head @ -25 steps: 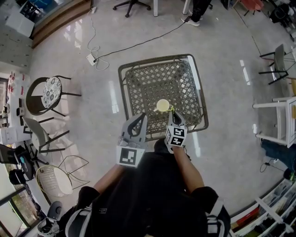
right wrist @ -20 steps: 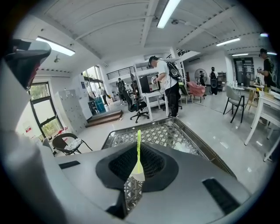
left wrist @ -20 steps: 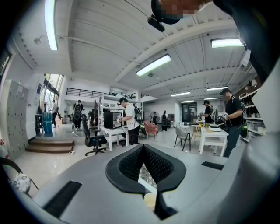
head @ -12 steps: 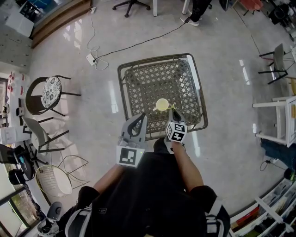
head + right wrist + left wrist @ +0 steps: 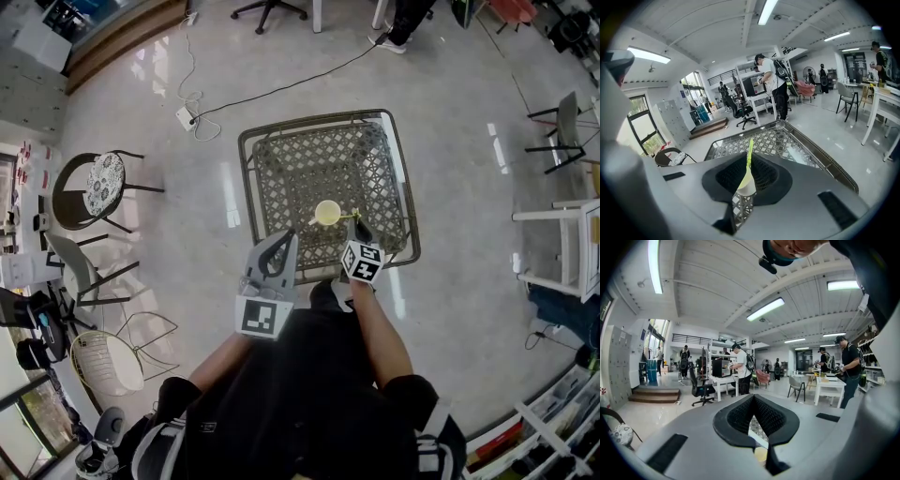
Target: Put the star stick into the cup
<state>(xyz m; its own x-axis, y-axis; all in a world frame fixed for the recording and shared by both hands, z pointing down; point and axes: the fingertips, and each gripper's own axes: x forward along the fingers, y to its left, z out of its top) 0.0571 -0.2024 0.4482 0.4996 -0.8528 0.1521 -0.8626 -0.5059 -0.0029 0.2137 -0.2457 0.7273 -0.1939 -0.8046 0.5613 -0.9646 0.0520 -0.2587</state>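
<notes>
**Star stick held at the near edge of the lattice table, beside the cup**

We take the square lattice table [image 5: 309, 159] as our landmark. The pale polished floor [image 5: 469, 216] surrounds it on all sides. Well to the left of the table stands a chair [image 5: 101, 186] with a round patterned seat. Beyond the table's far left corner a white power strip [image 5: 185, 119] lies on the floor with its cable.

The person [image 5: 309, 394] stands at the table's near edge, with both arms reaching toward it. The left gripper [image 5: 289, 236] hangs over the near left part of the table. In its own view we see the left gripper [image 5: 752, 399] with its jaws pressed together at the tips and nothing between them.

The right gripper [image 5: 356, 228] is over the near right part of the table. In its own view the right gripper [image 5: 749, 161] has its jaws closed on the star stick [image 5: 750, 146], which rises past the jaw tips, with the table [image 5: 787, 140] behind it.

The yellow cup [image 5: 328, 213] stands upright on the table, slightly nearer than its centre. The star stick [image 5: 348, 217], thin and yellow-green, runs from the right jaws toward the cup's right side. Its free end lies just beside the rim, outside the cup. We cannot tell whether it touches the rim.
</notes>
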